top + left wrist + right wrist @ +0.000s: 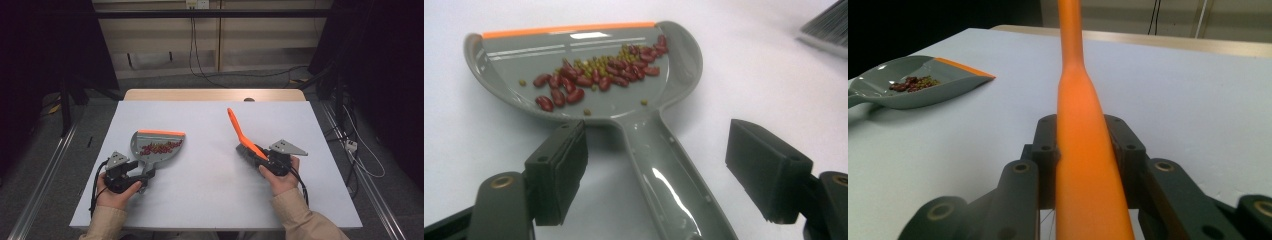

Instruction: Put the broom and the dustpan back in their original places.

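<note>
A grey dustpan (158,147) with an orange lip lies flat on the white table (210,185), left of centre. It holds red beans and small green ones (599,75). My left gripper (142,176) is open at the pan's handle (669,170), with one pad (558,167) on each side and a gap to both. My right gripper (261,158) is shut on the orange handle of a brush (239,131), which slants up and away; its grey bristles (244,150) rest by the gripper. The right gripper view has the jaws clamped on that handle (1083,150) and the dustpan (918,90) far left.
The white sheet covers a wooden table whose back edge (215,94) shows beyond it. Metal rails (45,175) run along the floor on both sides, and cables (360,155) lie on the floor to the right. Brush bristles (829,25) show at the top right of the left gripper view.
</note>
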`<state>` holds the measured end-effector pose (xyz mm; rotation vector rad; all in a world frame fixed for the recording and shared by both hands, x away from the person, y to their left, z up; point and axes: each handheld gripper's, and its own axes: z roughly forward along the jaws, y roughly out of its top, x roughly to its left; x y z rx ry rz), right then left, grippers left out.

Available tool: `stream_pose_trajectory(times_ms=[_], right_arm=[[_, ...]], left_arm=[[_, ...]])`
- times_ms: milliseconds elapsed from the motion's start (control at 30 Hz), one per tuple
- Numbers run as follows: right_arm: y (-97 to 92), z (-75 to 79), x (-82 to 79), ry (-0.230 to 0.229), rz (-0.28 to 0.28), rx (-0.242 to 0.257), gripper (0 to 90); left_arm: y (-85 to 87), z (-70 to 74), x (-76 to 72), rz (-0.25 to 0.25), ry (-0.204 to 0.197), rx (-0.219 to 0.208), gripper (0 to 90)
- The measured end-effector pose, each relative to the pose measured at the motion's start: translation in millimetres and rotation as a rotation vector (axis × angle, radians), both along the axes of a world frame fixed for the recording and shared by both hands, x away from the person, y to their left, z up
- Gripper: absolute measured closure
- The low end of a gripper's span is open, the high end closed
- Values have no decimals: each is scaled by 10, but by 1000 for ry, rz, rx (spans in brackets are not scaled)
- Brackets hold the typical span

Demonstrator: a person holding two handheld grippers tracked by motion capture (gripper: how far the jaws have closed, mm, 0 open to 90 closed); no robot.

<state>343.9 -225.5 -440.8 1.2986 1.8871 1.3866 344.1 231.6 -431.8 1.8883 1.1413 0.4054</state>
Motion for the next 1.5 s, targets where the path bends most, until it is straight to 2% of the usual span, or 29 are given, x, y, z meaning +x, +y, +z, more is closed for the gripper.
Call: stream_pose_trajectory(times_ms=[67, 267, 400, 500, 600, 667, 733, 867, 933, 1000, 1067, 1133, 1267, 1400, 1433, 1500], right_arm=[[-9, -31, 27, 20, -6, -7, 706], [-96, -68, -11, 33, -70, -13, 707], [-160, -77, -104, 27, -77, -30, 704], [-160, -55, -195, 15, -62, -78, 695], [-160, -17, -257, -18, -54, -134, 599], [-186, 14, -264, -35, -52, -154, 559], [-217, 27, -259, -38, -46, -136, 534], [-241, 18, -242, -30, -47, -136, 481], [-251, 22, -224, -29, -59, -140, 414], [-278, 36, -213, -31, -71, -139, 408], [-320, 42, -205, -20, -87, -135, 410], [-363, 41, -205, 3, -93, -131, 454], [-430, 34, -250, 27, -71, -113, 484], [-472, 53, -275, -1, -70, -152, 501], [-496, 60, -263, -17, -75, -159, 524], [-559, 57, -216, -15, -84, -179, 614]], left_arm=[[-1, 19, 3, 0, -12, -3, 228], [-48, 76, -2, -23, -34, -3, 227], [-78, 97, 2, -36, -45, 1, 226], [-94, 107, 5, -39, -49, 0, 226], [-99, 109, 8, -38, -50, -2, 225], [-103, 105, 11, -38, -49, -3, 223], [-103, 106, 12, -39, -48, -2, 223], [-110, 105, 15, -38, -43, 0, 223], [-112, 101, 18, -38, -45, 3, 223], [-111, 99, 23, -40, -45, 1, 223], [-110, 100, 24, -39, -45, 1, 224], [-109, 100, 24, -40, -45, 4, 224], [-111, 97, 26, -44, -45, 7, 224], [-119, 97, 28, -48, -49, 3, 223], [-117, 99, 29, -49, -51, 2, 223], [-112, 103, 30, -49, -56, -4, 210]])
